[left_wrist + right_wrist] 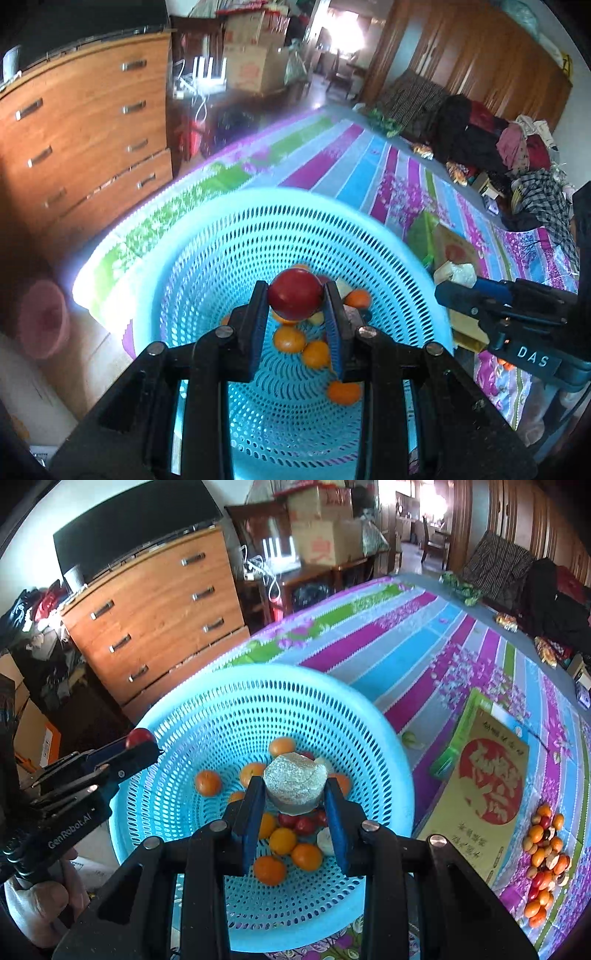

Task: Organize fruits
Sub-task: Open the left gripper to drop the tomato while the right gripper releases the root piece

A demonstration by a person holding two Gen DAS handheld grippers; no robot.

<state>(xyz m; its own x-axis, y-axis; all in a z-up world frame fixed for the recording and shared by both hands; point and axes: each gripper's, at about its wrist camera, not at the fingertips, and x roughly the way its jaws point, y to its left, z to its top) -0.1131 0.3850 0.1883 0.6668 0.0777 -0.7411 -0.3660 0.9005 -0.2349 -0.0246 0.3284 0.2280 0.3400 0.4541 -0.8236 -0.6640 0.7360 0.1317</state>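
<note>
Left wrist view. Left gripper (pixel 296 295) over the round, perforated light-blue plastic basket (pixel 207 236), jaws nearly closed and clamped on a smooth, dark-red round fruit (pixel 295 298), one blue pad pressed to each side. Fruit held above the basket interior. Below it, on the basket floor, several small orange citrus fruits (pixel 289 339), partly hidden by the jaws. Basket resting on a bed covered with a striped floral sheet in purple, blue, green and grey (pixel 343 155). Right gripper (pixel 456 286) at the right edge, just outside the basket rim, a pale lump at its tip. Wooden chest of drawers with metal handles (pixel 85 133) at upper left; pile of dark and checked clothing (pixel 517 155) at the far end of the bed.

Right wrist view. Right gripper (pixel 295 794) above the basket (pixel 166 738), jaws nearly closed and gripping a pale grey-white, rough-surfaced, drum-shaped chunk (pixel 295 781); kind of fruit not identifiable. Underneath, orange citrus fruits (pixel 282 841) and small red fruits (pixel 303 825) scattered across the basket floor. Left gripper (pixel 138 740) at the left rim of the basket, the red fruit (pixel 137 736) visible at its tip. Flat yellow-and-green cardboard box with a red round emblem (pixel 480 794) lying on the sheet (pixel 406 627) just right of the basket. Beyond the box, a loose heap of small orange, red and brown fruits (pixel 545 856) on the sheet. Chest of drawers (pixel 155 616) at upper left.
</note>
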